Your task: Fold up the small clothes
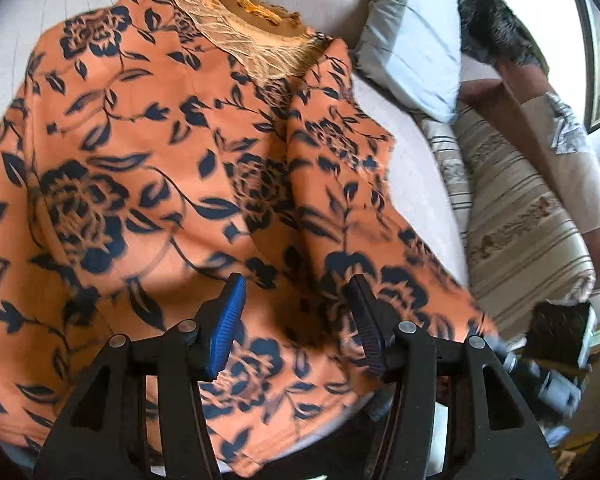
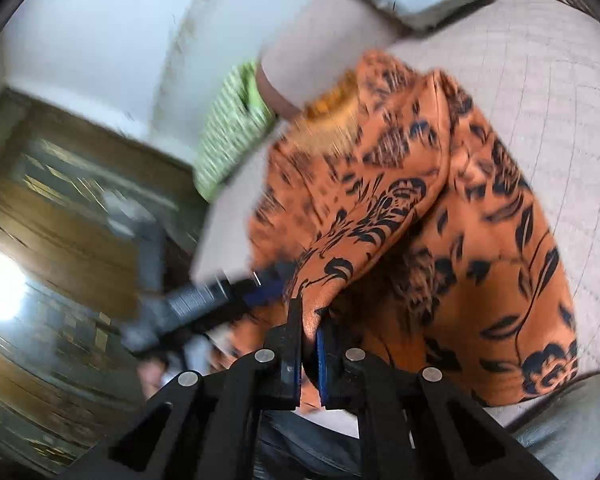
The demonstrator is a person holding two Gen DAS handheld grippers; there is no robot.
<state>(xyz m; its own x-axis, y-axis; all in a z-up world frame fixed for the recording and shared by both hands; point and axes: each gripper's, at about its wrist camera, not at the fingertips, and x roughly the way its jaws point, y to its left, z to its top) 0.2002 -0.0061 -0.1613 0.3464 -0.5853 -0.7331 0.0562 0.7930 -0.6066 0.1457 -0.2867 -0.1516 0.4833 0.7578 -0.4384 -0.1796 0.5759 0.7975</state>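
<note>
An orange top with a dark blue flower print (image 1: 148, 168) lies spread on a pale quilted bed (image 1: 420, 184), its lace neckline (image 1: 256, 40) at the far end. The right side is folded over the body. My left gripper (image 1: 296, 320) hovers open just above the lower part of the top, holding nothing. In the right wrist view my right gripper (image 2: 309, 332) is shut on an edge of the same top (image 2: 440, 240) and lifts a fold of it above the bed (image 2: 560, 100). The left gripper (image 2: 204, 304) shows there, blurred, at the left.
A light blue pillow (image 1: 416, 48) and a striped beige cushion (image 1: 516, 208) lie along the bed's right side, with a dark furry thing (image 1: 496, 28) behind. A green striped cloth (image 2: 232, 128) hangs at the bed's far edge. Wooden floor (image 2: 60, 240) lies left of the bed.
</note>
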